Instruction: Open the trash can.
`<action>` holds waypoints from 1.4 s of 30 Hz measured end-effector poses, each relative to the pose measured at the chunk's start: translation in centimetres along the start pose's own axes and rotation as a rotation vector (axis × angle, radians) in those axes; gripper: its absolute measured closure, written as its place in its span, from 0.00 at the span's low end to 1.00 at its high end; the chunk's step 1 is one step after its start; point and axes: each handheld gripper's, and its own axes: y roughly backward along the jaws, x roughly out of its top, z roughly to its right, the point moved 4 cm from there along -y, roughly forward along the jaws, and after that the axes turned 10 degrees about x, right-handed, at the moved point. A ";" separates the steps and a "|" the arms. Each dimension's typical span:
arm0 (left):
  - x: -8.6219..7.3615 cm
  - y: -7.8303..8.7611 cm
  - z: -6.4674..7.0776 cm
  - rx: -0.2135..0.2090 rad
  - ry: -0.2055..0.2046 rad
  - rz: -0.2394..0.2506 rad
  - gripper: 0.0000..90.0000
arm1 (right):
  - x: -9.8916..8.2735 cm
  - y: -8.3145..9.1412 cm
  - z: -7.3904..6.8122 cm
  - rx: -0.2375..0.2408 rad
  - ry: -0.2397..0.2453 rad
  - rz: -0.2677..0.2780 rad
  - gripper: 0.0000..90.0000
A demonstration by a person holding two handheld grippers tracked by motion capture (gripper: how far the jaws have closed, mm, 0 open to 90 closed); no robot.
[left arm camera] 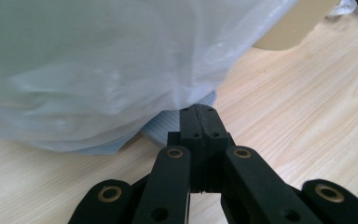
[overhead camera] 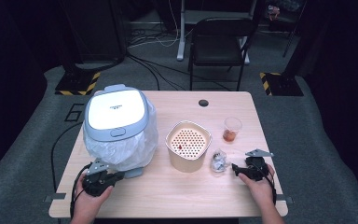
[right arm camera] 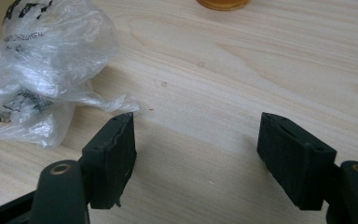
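Desk [overhead camera: 177, 196] of pale wood carries everything here. At its left stands a white-and-grey rice cooker with a closed lid [overhead camera: 115, 112], and a thin translucent plastic bag [overhead camera: 137, 144] is wrapped around the cooker's body below the lid. The left gripper [overhead camera: 119, 176] lies low at the cooker's near corner; in the left gripper view its black jaws are pressed together, their tips right at the hanging lower edge of the plastic bag [left arm camera: 121, 70], where the cooker's ribbed grey base [left arm camera: 168, 128] peeks out. Whether a fold of film is caught between the tips cannot be told from these pictures.

Near the middle of the desk sits a beige round basket with a perforated bottom [overhead camera: 189, 145], a small red speck lying inside it. Just right of the basket rests a small crumpled clear wrapper with dark print [overhead camera: 219, 161]. Further back stands a clear plastic cup holding some amber liquid [overhead camera: 231, 129].

The right gripper [overhead camera: 234, 169] points toward the wrapper from its right. In the right gripper view its jaws stand spread with bare wood between them, and the crumpled wrapper [right arm camera: 42, 74] lies just beyond the left-hand jaw, one thin corner of film reaching almost to that jaw's tip.
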 end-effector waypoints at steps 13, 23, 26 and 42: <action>0.7 -2.0 1.0 0.009 -0.132 -0.006 1.00 | 0.0 0.2 0.1 0.007 -0.004 0.005 0.32; 1.1 -3.6 1.3 0.035 -0.201 0.007 1.00 | 0.0 0.3 0.1 0.010 -0.024 0.014 0.32; 1.2 -4.0 1.1 0.038 -0.206 -0.001 1.00 | 0.1 0.4 0.0 0.013 -0.022 0.015 0.33; 0.1 -4.7 2.1 0.065 -0.023 -0.011 1.00 | 0.3 0.6 -0.2 0.018 -0.003 0.028 0.34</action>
